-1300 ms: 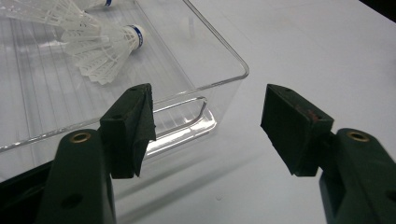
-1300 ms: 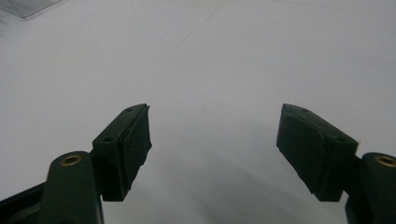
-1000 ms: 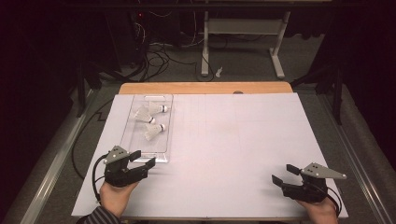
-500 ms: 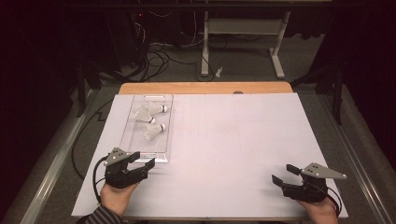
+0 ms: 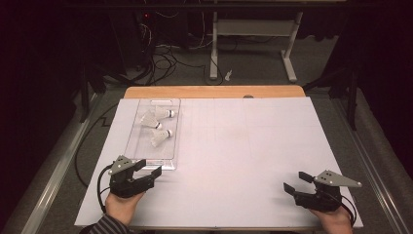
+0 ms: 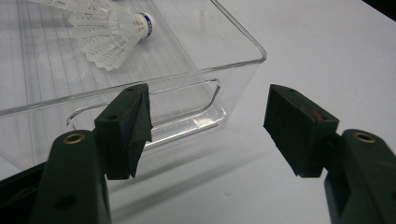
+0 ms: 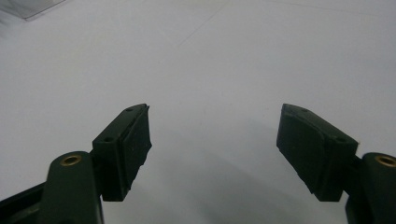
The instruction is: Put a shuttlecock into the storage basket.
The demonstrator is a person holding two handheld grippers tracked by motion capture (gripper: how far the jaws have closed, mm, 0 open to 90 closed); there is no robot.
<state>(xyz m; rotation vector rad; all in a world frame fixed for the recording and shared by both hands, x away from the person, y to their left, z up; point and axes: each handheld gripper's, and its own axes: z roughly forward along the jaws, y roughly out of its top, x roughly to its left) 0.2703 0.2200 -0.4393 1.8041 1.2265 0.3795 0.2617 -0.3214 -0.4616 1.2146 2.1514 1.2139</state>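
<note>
Your left gripper (image 5: 148, 172) rests at the near left of the white table sheet (image 5: 253, 146), jaws spread apart with nothing between them, just short of the near end of the clear rectangular plastic tray (image 5: 141, 158). Your right gripper (image 5: 295, 181) sits well apart at the near right, jaws likewise spread and empty. In the tray lie two white feathered shuttlecocks, one (image 5: 157, 116) toward the far end and the other (image 5: 159, 137) nearer the middle, both on their sides. They look very light and their skirts will crush or bend easily, so close on the firm rounded cork end, or pinch gently low on the skirt near it. The tray itself looks stiff but smooth and slippery; its moulded handle lip (image 6: 187, 100) at the near end, right ahead of your left jaws, is the likeliest hold.
</note>
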